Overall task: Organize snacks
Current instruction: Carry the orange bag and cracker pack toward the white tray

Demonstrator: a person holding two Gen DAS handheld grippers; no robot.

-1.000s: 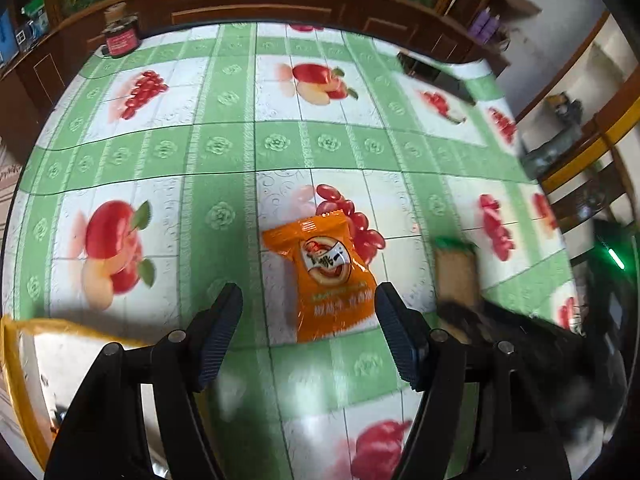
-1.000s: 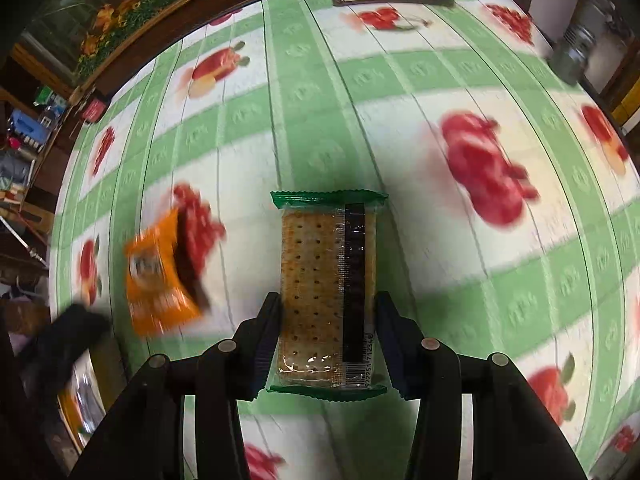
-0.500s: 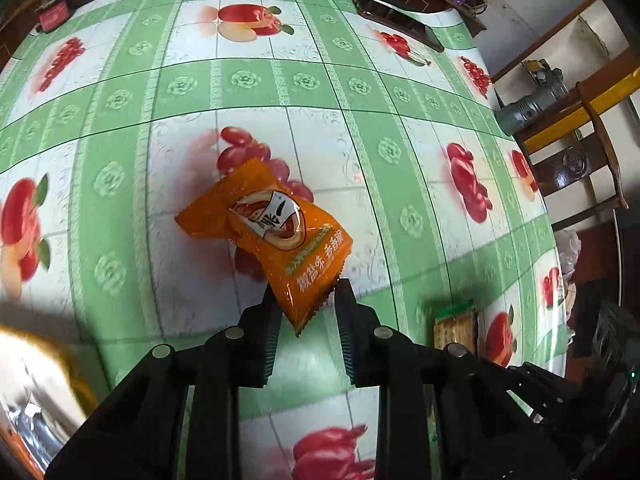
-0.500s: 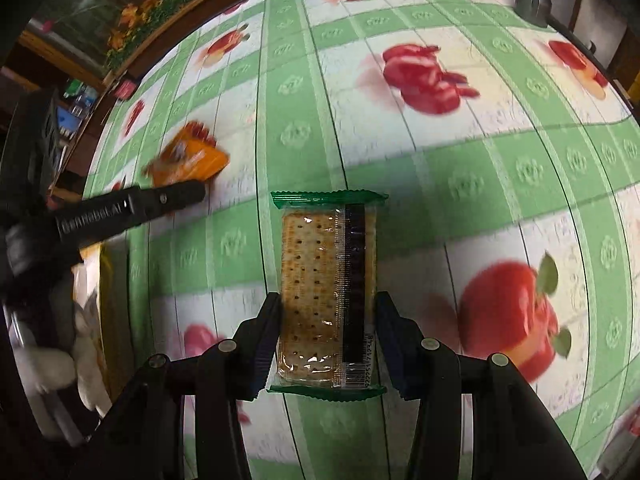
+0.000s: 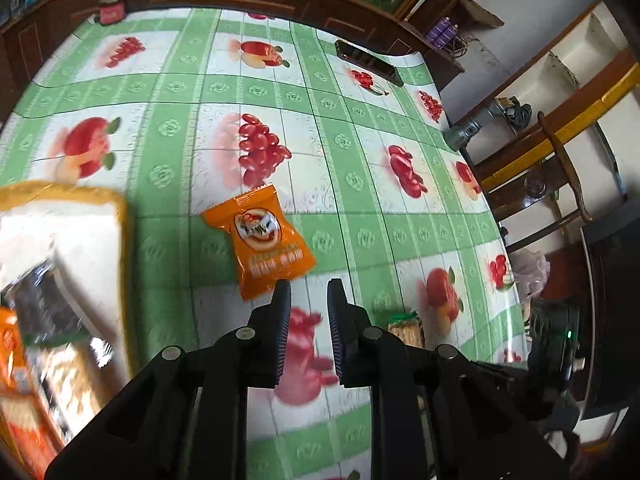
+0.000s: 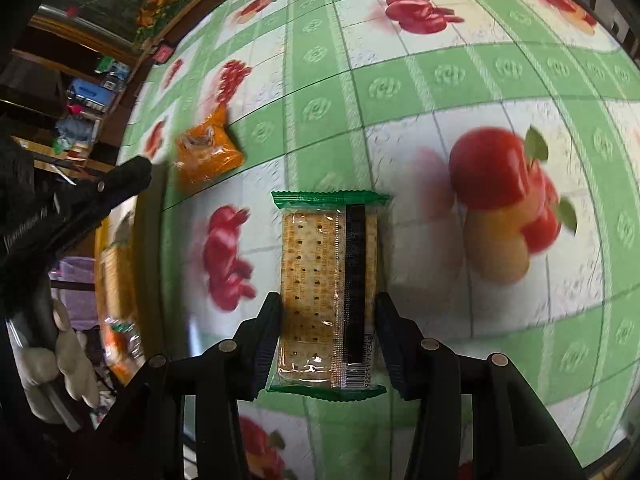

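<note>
Cracker pack (image 6: 329, 292) lies lengthwise between right tool (image 6: 328, 320) fingers.

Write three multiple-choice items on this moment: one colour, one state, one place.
1. What colour are the end seals of the clear rectangular cracker pack? A green; B blue; C red.
2. The right gripper is: A open and empty; B shut with nothing between its jaws; C shut on the cracker pack.
3. Where is the orange foil snack packet? A under the cracker pack; B just ahead of the left gripper; C between the right gripper's jaws.

Key: A, both crimped ends are green; C, both pads press the pack's long sides; B, it shows just past the left fingertips.
</note>
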